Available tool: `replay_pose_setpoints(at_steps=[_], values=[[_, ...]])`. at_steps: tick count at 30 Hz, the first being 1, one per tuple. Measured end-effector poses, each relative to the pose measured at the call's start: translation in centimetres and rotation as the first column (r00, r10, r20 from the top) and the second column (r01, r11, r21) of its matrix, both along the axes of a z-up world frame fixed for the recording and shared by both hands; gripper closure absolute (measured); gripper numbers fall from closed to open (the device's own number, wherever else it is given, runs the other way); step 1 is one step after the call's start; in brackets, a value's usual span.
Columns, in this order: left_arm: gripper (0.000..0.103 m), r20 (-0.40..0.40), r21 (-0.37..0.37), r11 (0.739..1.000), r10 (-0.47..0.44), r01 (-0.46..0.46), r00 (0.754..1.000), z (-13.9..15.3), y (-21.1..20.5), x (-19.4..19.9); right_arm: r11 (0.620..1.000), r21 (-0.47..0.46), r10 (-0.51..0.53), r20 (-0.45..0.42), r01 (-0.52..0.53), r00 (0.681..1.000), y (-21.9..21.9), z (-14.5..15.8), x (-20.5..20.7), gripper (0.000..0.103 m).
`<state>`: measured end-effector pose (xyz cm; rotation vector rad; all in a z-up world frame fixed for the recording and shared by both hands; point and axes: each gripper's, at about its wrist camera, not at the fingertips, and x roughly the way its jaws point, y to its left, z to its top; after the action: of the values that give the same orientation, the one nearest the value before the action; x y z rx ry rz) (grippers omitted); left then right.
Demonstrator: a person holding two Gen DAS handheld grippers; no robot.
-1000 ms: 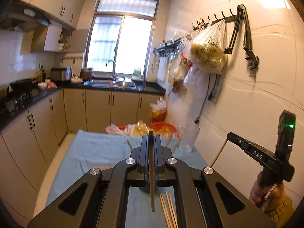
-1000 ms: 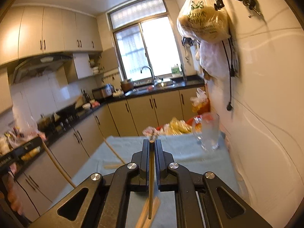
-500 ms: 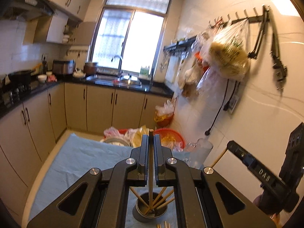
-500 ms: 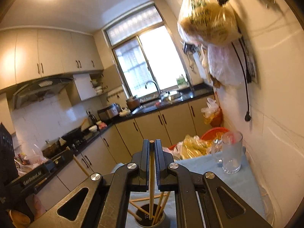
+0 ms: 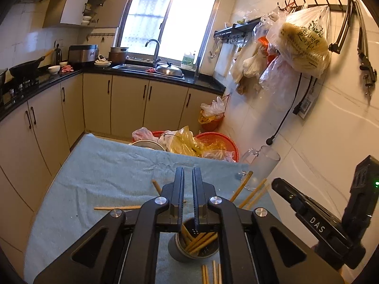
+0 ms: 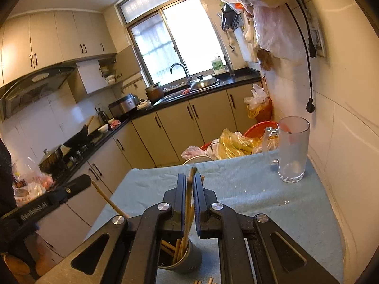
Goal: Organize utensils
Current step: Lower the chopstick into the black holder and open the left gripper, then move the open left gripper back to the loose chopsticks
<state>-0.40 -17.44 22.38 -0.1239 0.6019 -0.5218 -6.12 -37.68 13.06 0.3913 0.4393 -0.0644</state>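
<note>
A grey metal utensil cup (image 5: 183, 252) stands on the blue cloth under both grippers, with several wooden chopsticks in it. My left gripper (image 5: 188, 177) is just above the cup, its jaws slightly apart and empty. My right gripper (image 6: 190, 179) is over the same cup (image 6: 189, 260); a chopstick (image 6: 188, 203) stands loose between its slightly parted jaws, its lower end in the cup. One chopstick (image 5: 117, 207) lies on the cloth to the left. More chopsticks (image 5: 210, 273) lie in front of the cup.
A frosted glass mug (image 6: 292, 150) stands at the far right of the table (image 5: 99, 170) by the tiled wall. A red basket with plastic bags (image 5: 213, 144) sits beyond the far edge. Kitchen cabinets run along the left and back.
My left gripper has opened and its chopstick now sits in the cup. My right gripper has loosened on its chopstick, which has tilted and slid down into the cup.
</note>
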Motion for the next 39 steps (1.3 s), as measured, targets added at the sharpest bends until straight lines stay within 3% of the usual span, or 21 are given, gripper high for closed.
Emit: replay_pose_setpoints(at_steps=[2, 3, 4, 9, 15, 19, 23, 28, 31, 37, 39], values=[[0.078, 0.011, -0.004, 1.0, 0.013, -0.012, 1.0, 0.4, 0.6, -0.7, 1.0, 0.001, -0.01, 0.013, 0.01, 1.0, -0.1, 0.4, -0.5, 0.065], [0.073, 0.023, -0.011, 1.0, 0.023, -0.023, 0.999, 0.7, 1.3, -1.3, 1.0, -0.002, -0.015, 0.021, 0.015, 1.0, -0.1, 0.7, -0.9, 0.063], [0.068, 0.032, -0.018, 0.999, 0.029, -0.028, 0.999, 0.9, 1.7, -1.8, 1.0, -0.005, -0.016, 0.025, 0.016, 1.0, -0.2, 1.1, -1.3, 0.063], [0.065, 0.064, -0.05, 0.997, 0.06, -0.057, 0.996, 2.4, 4.9, -5.0, 0.999, -0.032, -0.028, 0.039, 0.029, 0.999, -0.1, 2.7, -4.0, 0.062], [0.052, 0.071, -0.087, 0.992, 0.1, -0.094, 0.992, 2.9, 8.5, -9.1, 0.996, -0.074, -0.047, 0.031, 0.049, 0.998, 0.4, 3.9, -7.9, 0.055], [0.045, 0.056, -0.086, 0.991, 0.107, -0.102, 0.993, 1.8, 10.2, -11.8, 0.992, -0.114, -0.053, -0.004, 0.052, 0.999, 0.7, 3.9, -11.0, 0.051], [0.044, 0.014, -0.04, 0.994, 0.1, -0.099, 0.995, -0.4, 10.7, -13.6, 0.984, -0.17, -0.058, -0.069, 0.045, 0.996, 0.8, 2.8, -13.8, 0.044], [0.044, -0.061, 0.004, 0.997, 0.082, -0.082, 0.995, -4.3, 11.1, -15.4, 0.974, -0.223, -0.075, -0.184, 0.032, 0.98, 0.5, -0.1, -16.5, 0.042], [0.044, -0.101, 0.024, 0.997, 0.076, -0.074, 0.992, -6.8, 10.8, -15.9, 0.976, -0.218, -0.071, -0.275, 0.009, 0.959, 0.6, -3.8, -17.6, 0.041], [0.044, -0.224, 0.055, 0.997, 0.062, -0.051, 0.973, -11.6, 9.9, -15.7, 0.991, -0.034, 0.104, -0.388, -0.128, 0.916, 3.1, -12.7, -17.9, 0.041], [0.044, -0.243, 0.068, 0.997, 0.061, -0.046, 0.968, -12.7, 9.4, -15.7, 0.985, -0.017, 0.153, -0.402, -0.174, 0.903, 4.6, -14.3, -17.2, 0.043]])
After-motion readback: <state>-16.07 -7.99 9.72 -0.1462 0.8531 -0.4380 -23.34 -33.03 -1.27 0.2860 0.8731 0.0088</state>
